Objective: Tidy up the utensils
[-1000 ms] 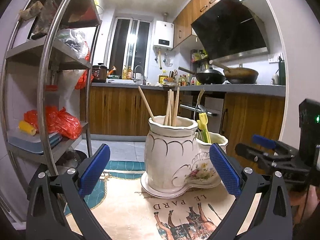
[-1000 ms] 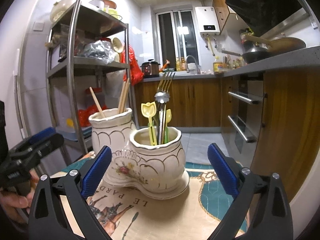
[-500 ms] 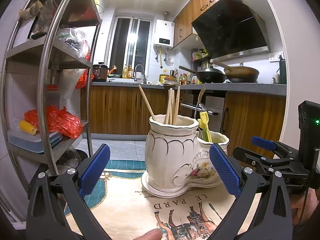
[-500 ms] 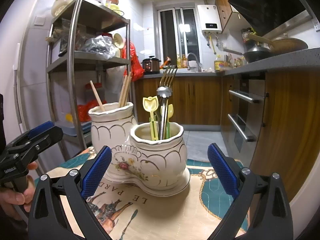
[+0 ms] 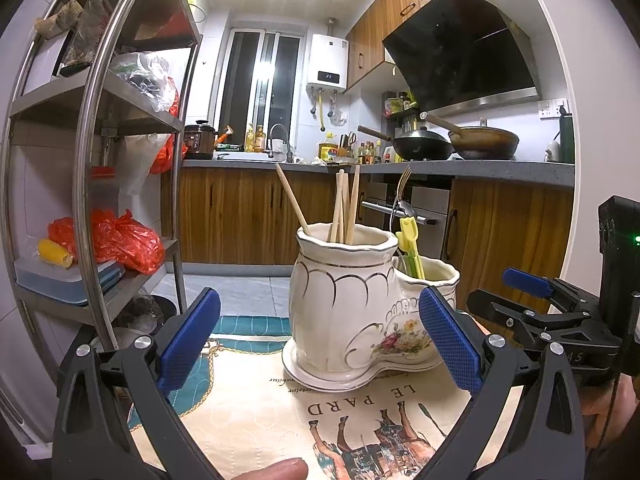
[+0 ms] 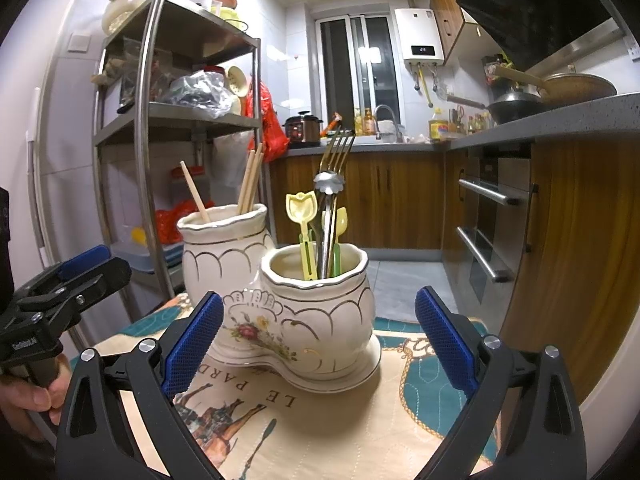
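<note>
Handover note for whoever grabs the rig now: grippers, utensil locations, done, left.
Left gripper: open, empty, facing the holder's taller side.
Right gripper: open, empty, facing its shorter side.
The ceramic holder stands upright on the printed mat. The chopsticks stand in the taller cup. The metal fork and yellow plastic utensils stand in the shorter cup.
Done: every utensil in view is sorted into a cup.
Left: no loose utensils visible on the mat; check outside the cameras' view before stopping.
</note>
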Motion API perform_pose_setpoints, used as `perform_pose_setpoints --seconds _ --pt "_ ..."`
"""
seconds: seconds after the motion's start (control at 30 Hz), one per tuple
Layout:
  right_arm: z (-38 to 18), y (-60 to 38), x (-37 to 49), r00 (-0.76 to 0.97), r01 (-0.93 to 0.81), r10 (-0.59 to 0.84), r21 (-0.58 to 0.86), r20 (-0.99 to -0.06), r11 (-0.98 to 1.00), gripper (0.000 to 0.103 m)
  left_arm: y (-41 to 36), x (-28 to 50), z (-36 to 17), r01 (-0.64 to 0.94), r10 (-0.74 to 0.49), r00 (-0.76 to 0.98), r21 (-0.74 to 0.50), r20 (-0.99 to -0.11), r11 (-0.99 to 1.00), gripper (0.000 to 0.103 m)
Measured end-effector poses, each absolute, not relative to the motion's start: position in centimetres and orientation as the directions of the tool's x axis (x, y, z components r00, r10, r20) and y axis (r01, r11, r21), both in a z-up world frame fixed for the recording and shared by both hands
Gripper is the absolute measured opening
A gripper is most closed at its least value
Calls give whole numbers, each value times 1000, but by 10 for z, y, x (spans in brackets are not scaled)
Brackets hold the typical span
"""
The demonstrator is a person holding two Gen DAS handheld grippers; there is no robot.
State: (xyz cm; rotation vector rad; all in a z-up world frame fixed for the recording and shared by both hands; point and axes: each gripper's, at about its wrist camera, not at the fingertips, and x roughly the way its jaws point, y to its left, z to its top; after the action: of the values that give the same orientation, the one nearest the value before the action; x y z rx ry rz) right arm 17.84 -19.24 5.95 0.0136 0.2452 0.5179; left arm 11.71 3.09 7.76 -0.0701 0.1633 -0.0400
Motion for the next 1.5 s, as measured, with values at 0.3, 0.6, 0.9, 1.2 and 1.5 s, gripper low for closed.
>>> perform_pose_setpoints --seconds 0.3,0.6,0.9,1.2,1.5 --pt "58 -191 179 840 -487 491 76 -231 870 96 32 120 76 25 -37 983 -71 -177 997 98" --pt "58 -191 179 840 -487 490 75 -231 870 96 32 121 75 21 -33 981 -66 -189 998 98" --pt "59 -190 179 840 -486 490 76 -233 871 96 33 122 74 20 -32 981 -65 -191 998 98" --pt "59 -190 179 841 -485 489 78 -232 871 96 32 122 75 20 -32 981 -64 -190 998 98" --pt "59 -190 179 840 -485 489 77 -233 871 97 33 122 74 21 -33 981 -60 -191 998 98"
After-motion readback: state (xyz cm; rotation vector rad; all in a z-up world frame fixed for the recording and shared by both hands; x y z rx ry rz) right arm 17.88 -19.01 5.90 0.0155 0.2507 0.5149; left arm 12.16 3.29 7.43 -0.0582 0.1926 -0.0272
